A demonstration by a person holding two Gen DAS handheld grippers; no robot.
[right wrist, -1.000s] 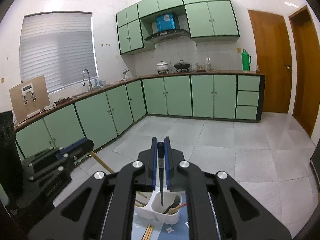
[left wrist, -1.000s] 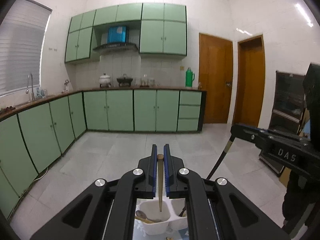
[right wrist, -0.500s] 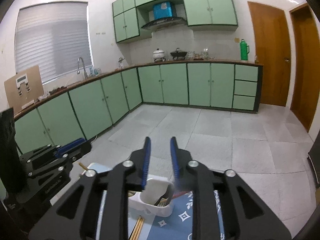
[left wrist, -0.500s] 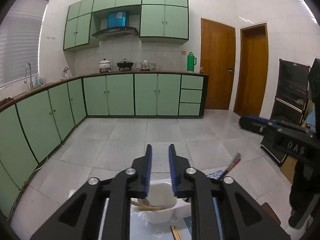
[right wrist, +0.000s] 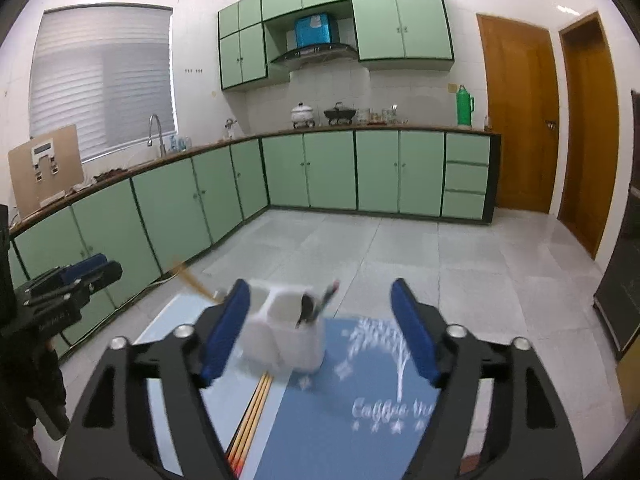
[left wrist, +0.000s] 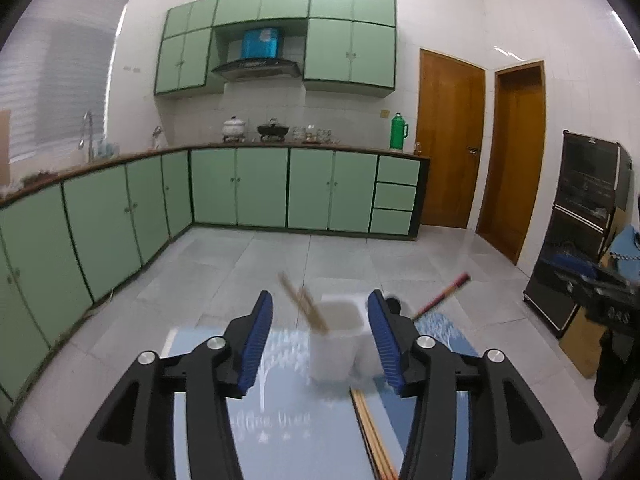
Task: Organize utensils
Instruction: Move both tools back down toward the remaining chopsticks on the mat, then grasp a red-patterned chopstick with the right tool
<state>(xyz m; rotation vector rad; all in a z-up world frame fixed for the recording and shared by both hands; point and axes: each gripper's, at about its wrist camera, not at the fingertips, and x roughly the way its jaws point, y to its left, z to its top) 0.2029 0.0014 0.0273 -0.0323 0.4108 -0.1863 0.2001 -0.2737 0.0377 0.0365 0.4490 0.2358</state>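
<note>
Lying flat on the blue mat (right wrist: 360,420) just in front of the white holder (right wrist: 286,334), the chopsticks (right wrist: 252,412) are thin, stiff, light and smooth, so they will roll or slide if pinched loosely. Taking them near the middle, across both sticks, looks safest. Both the left gripper (left wrist: 320,340) and the right gripper (right wrist: 320,328) are spread wide with nothing between them. Blur hides how many sticks there are, probably one pair.
</note>
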